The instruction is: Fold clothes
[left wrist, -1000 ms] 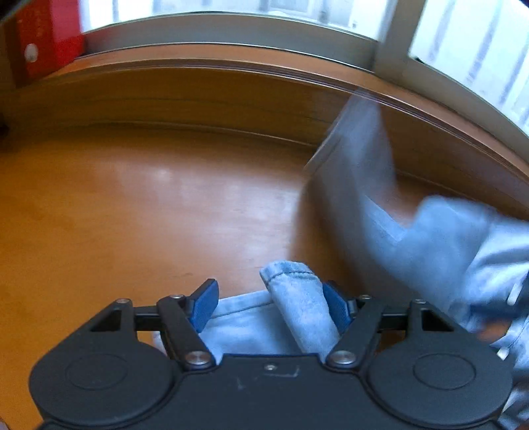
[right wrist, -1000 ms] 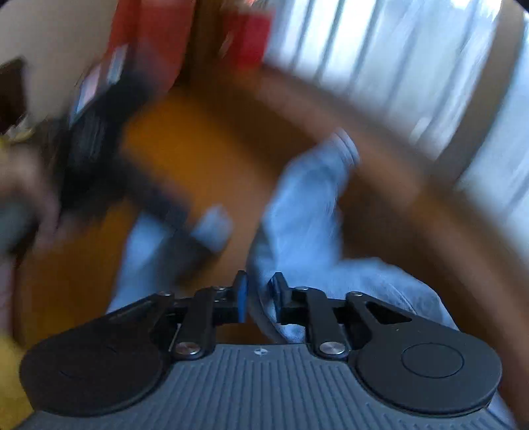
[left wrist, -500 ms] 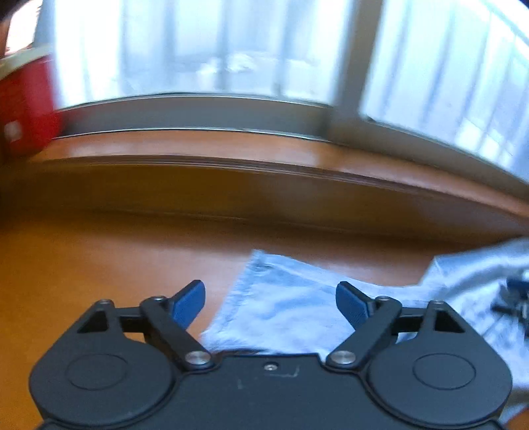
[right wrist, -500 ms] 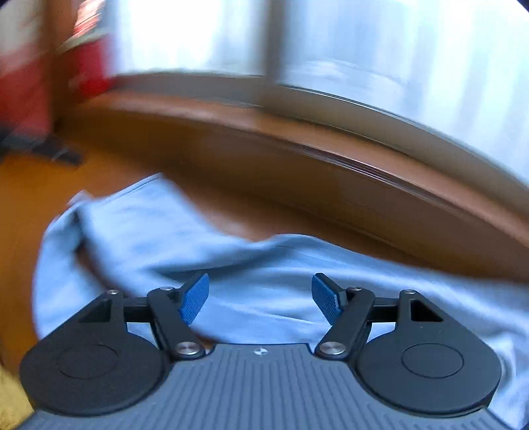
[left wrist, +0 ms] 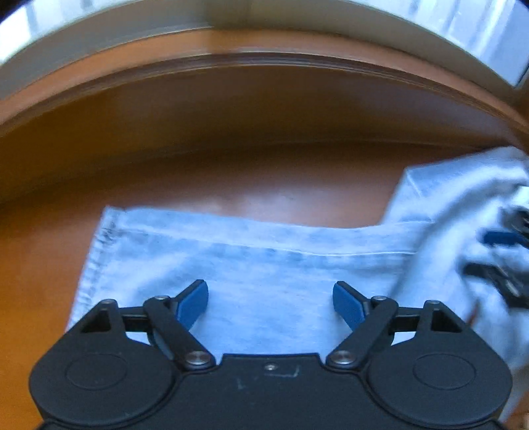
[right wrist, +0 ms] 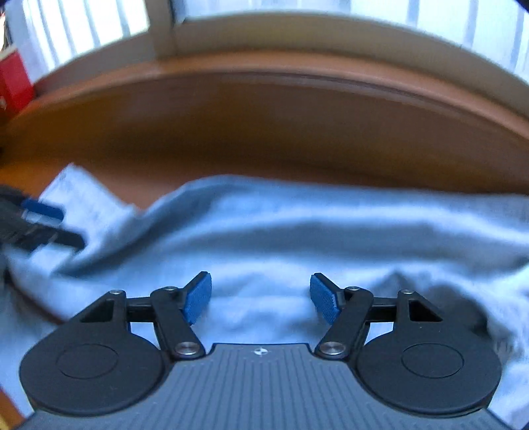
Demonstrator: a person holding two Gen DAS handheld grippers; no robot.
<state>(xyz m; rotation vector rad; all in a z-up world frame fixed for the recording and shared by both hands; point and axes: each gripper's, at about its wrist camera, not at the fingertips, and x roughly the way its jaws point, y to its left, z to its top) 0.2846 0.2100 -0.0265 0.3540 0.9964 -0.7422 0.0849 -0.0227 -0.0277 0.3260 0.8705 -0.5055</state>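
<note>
Surface: orange-brown wooden table (left wrist: 264,172), glossy.
Ledge: raised wooden sill (right wrist: 281,69) behind it.
Window: pale frame (right wrist: 162,29), bright daylight.
Left corner: red box (right wrist: 13,82).

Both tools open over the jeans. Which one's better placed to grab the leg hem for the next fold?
Left, probably. The left tool hangs open over the flat leg of the jeans, with the stitched hem close on its left. The right tool, also open, sits over rumpled fabric with no hem in its view.

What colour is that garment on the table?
Pale, washed-out blue jeans, clearest in the left wrist view.
</note>
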